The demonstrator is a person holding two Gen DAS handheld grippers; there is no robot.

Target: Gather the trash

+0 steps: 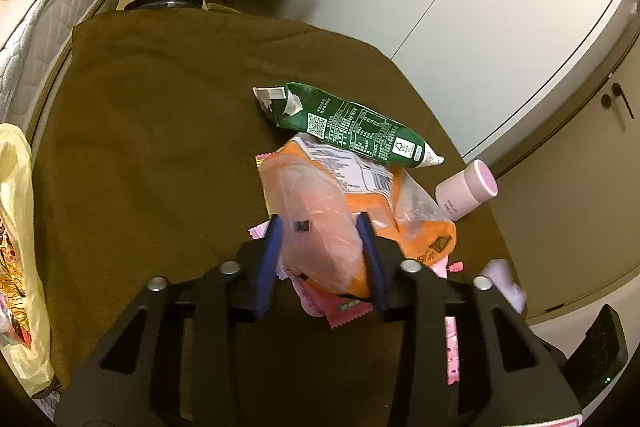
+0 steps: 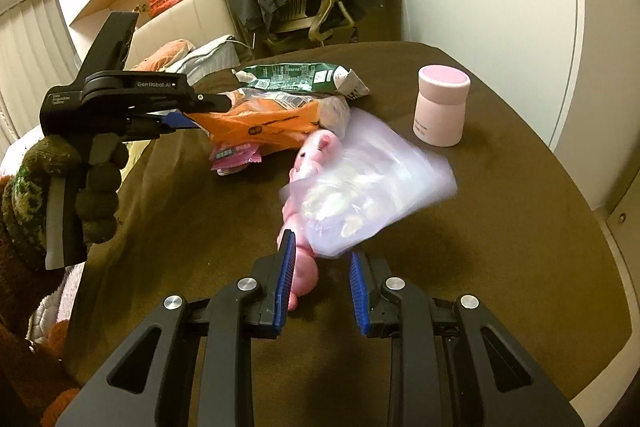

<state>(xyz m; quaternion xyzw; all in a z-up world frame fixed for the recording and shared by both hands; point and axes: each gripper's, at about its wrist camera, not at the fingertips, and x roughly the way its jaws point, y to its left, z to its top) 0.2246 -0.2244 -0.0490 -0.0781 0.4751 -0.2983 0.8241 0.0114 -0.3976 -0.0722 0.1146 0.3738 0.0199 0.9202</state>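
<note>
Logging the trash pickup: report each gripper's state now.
Left gripper: closed on the orange snack bag.
Right gripper: closed on the clear plastic bag with pink items.

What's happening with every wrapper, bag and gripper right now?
Left gripper: fingers shut on the orange plastic snack bag.
Right gripper: shut on the clear plastic bag with pink contents.
Green foil snack packet: torn open, lying on the orange bag.
Pink cylindrical jar: upright, lidded.

A crumpled orange plastic snack bag [image 1: 320, 223] lies under a green foil packet [image 1: 352, 125], with a pink wrapper [image 2: 234, 157] beneath.
</note>
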